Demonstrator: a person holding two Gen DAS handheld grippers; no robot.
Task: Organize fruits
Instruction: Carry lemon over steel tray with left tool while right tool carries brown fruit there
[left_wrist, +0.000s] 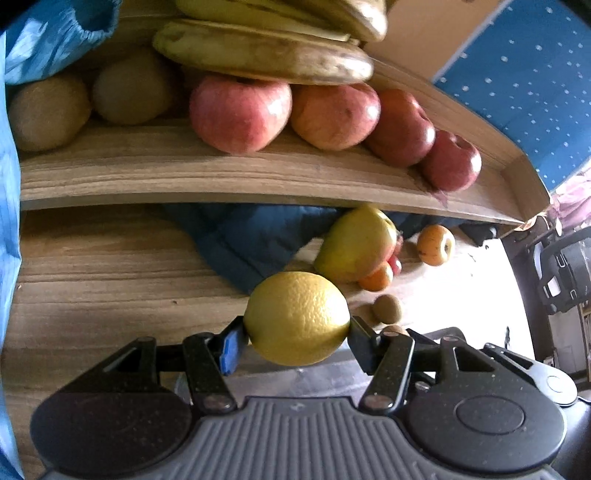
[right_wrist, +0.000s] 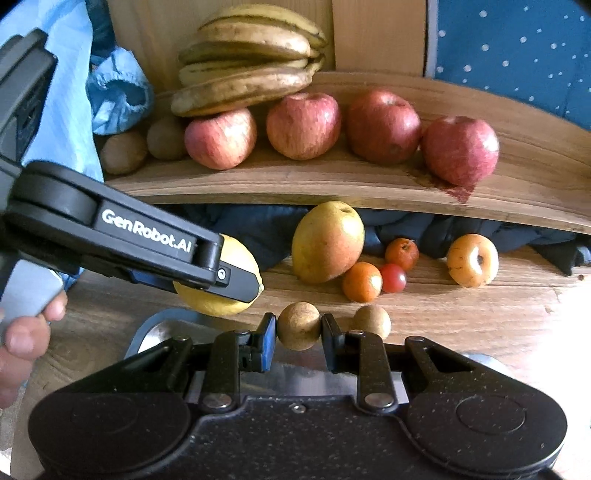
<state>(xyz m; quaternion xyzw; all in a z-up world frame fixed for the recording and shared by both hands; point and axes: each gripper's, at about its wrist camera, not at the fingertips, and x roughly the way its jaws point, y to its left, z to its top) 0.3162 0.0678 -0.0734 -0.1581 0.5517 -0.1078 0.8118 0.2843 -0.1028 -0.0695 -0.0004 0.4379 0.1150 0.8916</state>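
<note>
My left gripper (left_wrist: 296, 334) is shut on a yellow lemon (left_wrist: 296, 318), held above the wooden table; the right wrist view shows that lemon (right_wrist: 243, 254) partly behind the left gripper's fingers (right_wrist: 236, 278). My right gripper (right_wrist: 298, 332) is shut on a small brown round fruit (right_wrist: 298, 325), with a second one (right_wrist: 372, 320) lying just to its right. On the wooden shelf (right_wrist: 332, 184) sit several red apples (right_wrist: 303, 124), brown kiwis (right_wrist: 123, 151) and a bunch of bananas (right_wrist: 251, 62). Under the shelf lie a large mango (right_wrist: 327, 242), two small oranges (right_wrist: 362, 282), a red tomato (right_wrist: 393, 277) and a yellow fruit (right_wrist: 472, 260).
A dark blue padded cloth (right_wrist: 258, 225) is bunched beneath the shelf. A person's light blue sleeve (right_wrist: 66, 92) and hand (right_wrist: 26, 339) fill the left side. A blue dotted fabric (right_wrist: 517, 55) hangs behind the shelf at right. Dark gear (left_wrist: 565, 269) stands at the far right.
</note>
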